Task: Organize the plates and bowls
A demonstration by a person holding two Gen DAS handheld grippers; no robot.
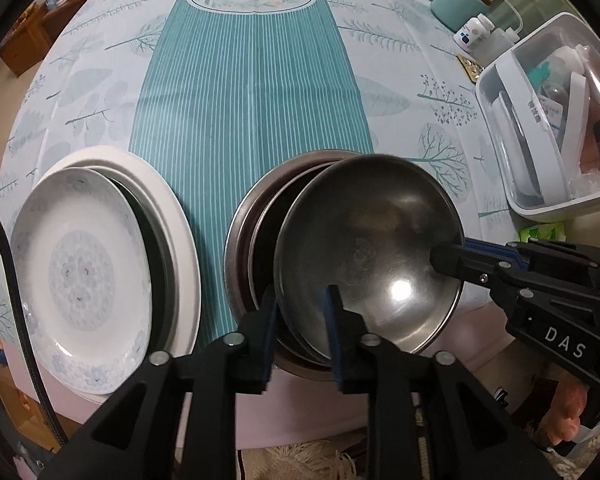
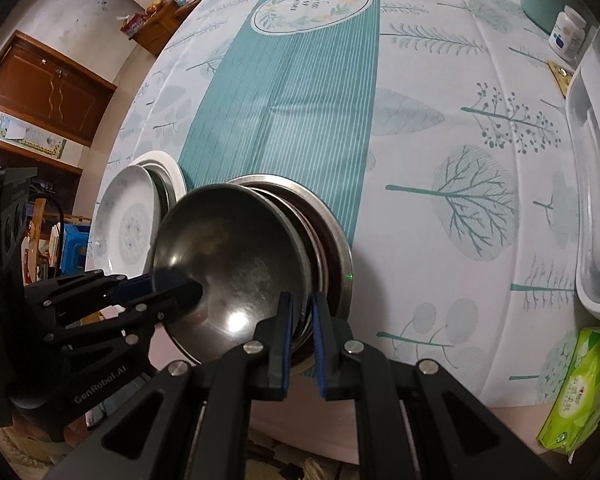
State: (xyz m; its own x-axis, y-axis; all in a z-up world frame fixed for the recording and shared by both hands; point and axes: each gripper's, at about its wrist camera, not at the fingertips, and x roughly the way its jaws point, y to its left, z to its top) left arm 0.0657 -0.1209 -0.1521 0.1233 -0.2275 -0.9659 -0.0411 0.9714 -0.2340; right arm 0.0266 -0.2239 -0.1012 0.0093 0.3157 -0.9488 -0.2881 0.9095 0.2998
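A steel bowl [image 1: 372, 240] [image 2: 236, 256] lies tilted on top of a stack of steel bowls [image 1: 240, 240] [image 2: 340, 248] near the table's front edge. My left gripper [image 1: 302, 320] [image 2: 176, 286] straddles the bowl's near rim; its pads stand apart from the thin rim, so it is open. My right gripper [image 2: 302, 320] [image 1: 446, 258] is shut on the same bowl's rim at the opposite side. To the left, a floral plate [image 1: 80, 272] [image 2: 128, 228] leans tilted on a stack of white plates [image 1: 180, 240] [image 2: 172, 168].
A white plastic bin [image 1: 540, 204] [image 2: 596, 280] with items stands at the right. A green tissue pack [image 2: 580, 384] lies in front of it. A pill bottle [image 1: 474, 32] and a teal container [image 1: 456, 0] sit at the back right. The tablecloth's front edge [image 1: 300, 400] runs just below the stacks.
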